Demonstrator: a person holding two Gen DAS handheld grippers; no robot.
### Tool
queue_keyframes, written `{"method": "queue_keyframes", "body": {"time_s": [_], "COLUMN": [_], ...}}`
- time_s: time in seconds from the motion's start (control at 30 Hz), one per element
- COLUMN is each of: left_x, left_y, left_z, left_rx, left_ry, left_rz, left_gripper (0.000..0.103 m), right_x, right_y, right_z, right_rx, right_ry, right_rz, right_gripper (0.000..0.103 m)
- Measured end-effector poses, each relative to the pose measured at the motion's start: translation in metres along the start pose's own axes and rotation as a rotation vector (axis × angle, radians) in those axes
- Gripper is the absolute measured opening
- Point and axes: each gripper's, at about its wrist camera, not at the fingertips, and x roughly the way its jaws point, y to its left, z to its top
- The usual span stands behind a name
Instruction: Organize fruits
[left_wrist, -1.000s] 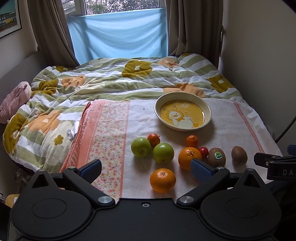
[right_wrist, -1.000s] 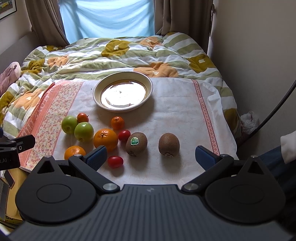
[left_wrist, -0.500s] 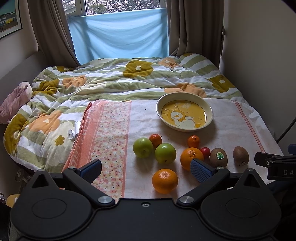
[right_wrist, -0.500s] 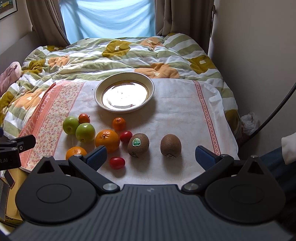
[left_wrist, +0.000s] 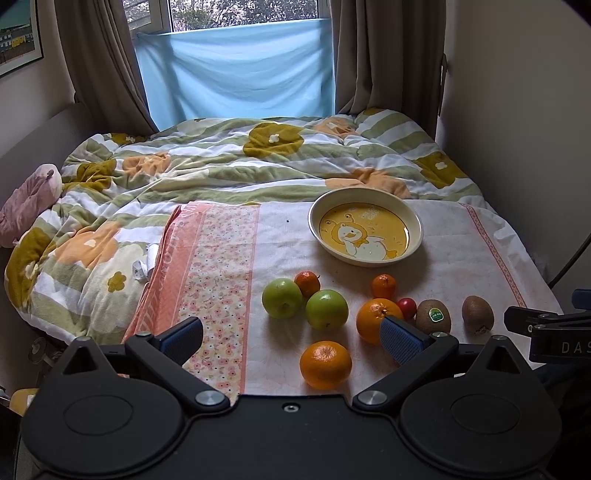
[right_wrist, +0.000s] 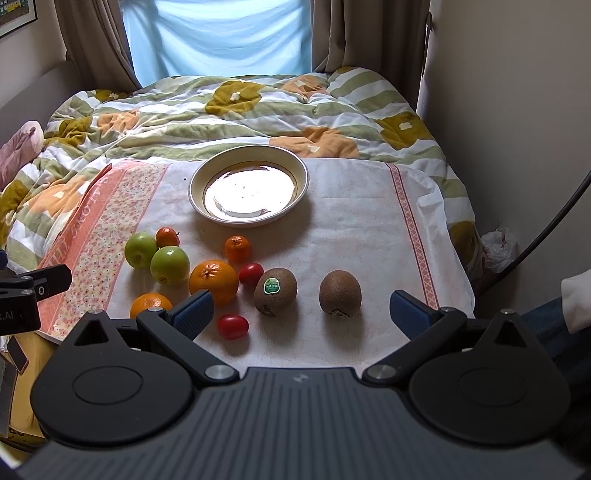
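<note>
Currently: cream round ceramic bowl (right_wrist: 248, 184) holds no fruit.
Oranges, green apples, kiwis and tomatoes lie on the cloth-covered bed (right_wrist: 369, 229); both grippers' fingers spread apart, empty.

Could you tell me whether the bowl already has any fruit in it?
Empty: the bowl shows only its printed bottom, and all the fruit lies on the cloth.

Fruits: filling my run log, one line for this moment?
left: open | right: open | fruits: on cloth | plate: empty

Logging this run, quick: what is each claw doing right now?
Left claw: open, holding nothing.
Right claw: open, holding nothing.
</note>
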Motion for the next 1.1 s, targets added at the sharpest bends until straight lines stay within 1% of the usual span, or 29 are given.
{"method": "queue_keyframes", "body": {"time_s": [0.27,0.47,0.57,0.63,0.73,0.8,0.87,0.93,1.0,1.1], "left_x": [0.0,0.001,0.0,-0.001,-0.002,0.002,0.008,0.016,0.025,0.048], "left_y": [-0.001,-0.001,0.0,0.002,0.005,0.007,0.007,0.007,0.005,-0.002], "left_z": [0.001,0.002,0.002,0.004,0.009,0.012,0.012,0.009,0.004,-0.006], "left_rx": [0.001,0.021,0.028,0.022,0.012,0.018,0.029,0.037,0.037,0.036], "left_ry": [-0.001,-0.003,-0.018,-0.024,-0.018,-0.016,-0.012,-0.01,-0.009,0.027], "left_rz": [0.002,-0.003,0.0,-0.008,-0.02,-0.024,-0.032,-0.053,-0.072,-0.076], "left_gripper": [0.103,0.103,0.103,0.103,0.103,0.103,0.103,0.103,0.103,0.103], "right_x": [0.0,-0.001,-0.004,-0.006,-0.008,-0.008,-0.005,0.002,0.013,0.032], "right_y": [-0.002,-0.002,0.0,0.002,0.0,-0.001,0.0,-0.002,-0.006,-0.015], "right_z": [0.006,0.008,0.008,0.009,0.012,0.014,0.013,0.01,0.007,0.003], "right_rx": [0.002,-0.001,-0.003,-0.01,0.004,0.011,0.009,0.009,0.007,0.01], "right_ry": [-0.005,-0.011,-0.019,-0.018,-0.015,-0.016,-0.02,-0.026,-0.027,-0.006], "right_rz": [0.0,0.001,-0.001,-0.006,0.01,0.007,-0.024,-0.05,-0.051,-0.06], "right_gripper": [0.103,0.103,0.103,0.103,0.103,0.103,0.103,0.103,0.103,0.103]}}
